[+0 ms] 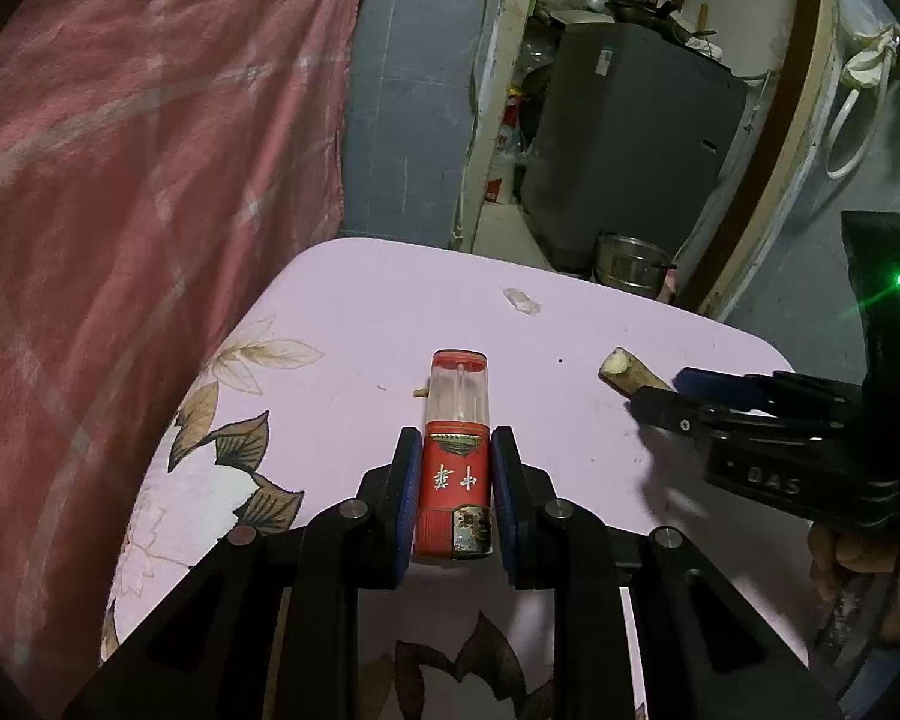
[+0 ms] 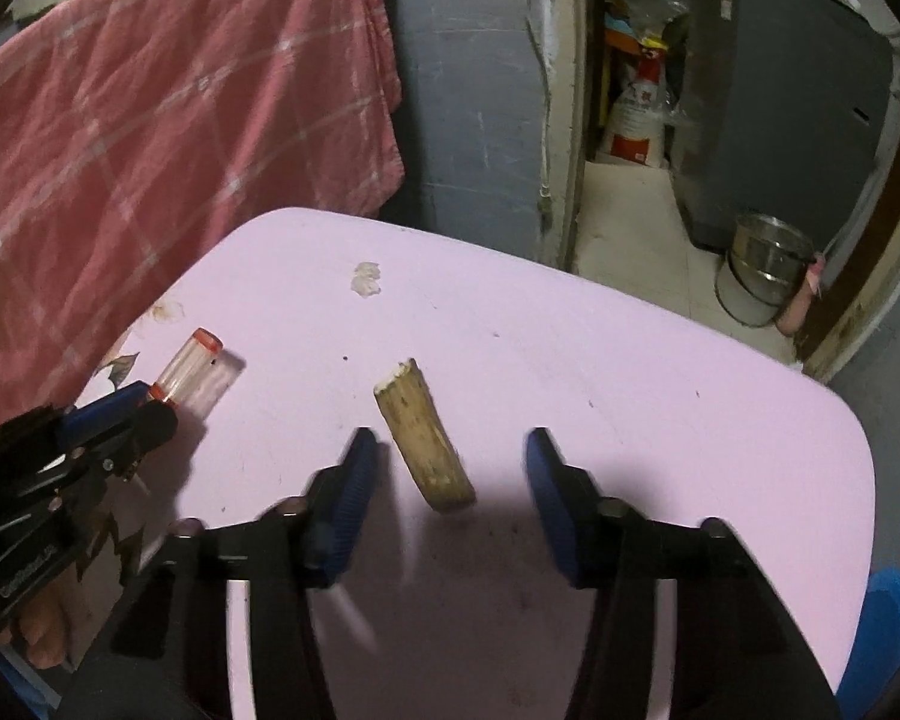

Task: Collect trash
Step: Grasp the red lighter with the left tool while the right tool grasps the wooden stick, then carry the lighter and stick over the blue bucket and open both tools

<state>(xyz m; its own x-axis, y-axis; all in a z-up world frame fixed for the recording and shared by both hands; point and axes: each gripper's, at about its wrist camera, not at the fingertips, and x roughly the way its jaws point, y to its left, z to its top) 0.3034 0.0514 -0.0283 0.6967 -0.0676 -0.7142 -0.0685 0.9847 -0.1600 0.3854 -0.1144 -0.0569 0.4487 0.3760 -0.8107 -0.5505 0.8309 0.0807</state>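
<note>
While clamping lighter [image 1: 455, 468], left tongs [image 1: 455, 450] shut.

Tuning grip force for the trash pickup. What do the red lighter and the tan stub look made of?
Red lighter: looks like hard plastic, glossy, with a see-through tank and a printed red wrap; a small shiny metal-looking band at the near end. Tan stub: looks woody or fibrous, matte, streaked lengthwise, with a pale rough broken end; could be a stalk or a stick, can't tell which.

red-clear lighter [image 1: 457, 456]: in left claw | tan stick piece [image 2: 423, 438]: flat on table
</note>
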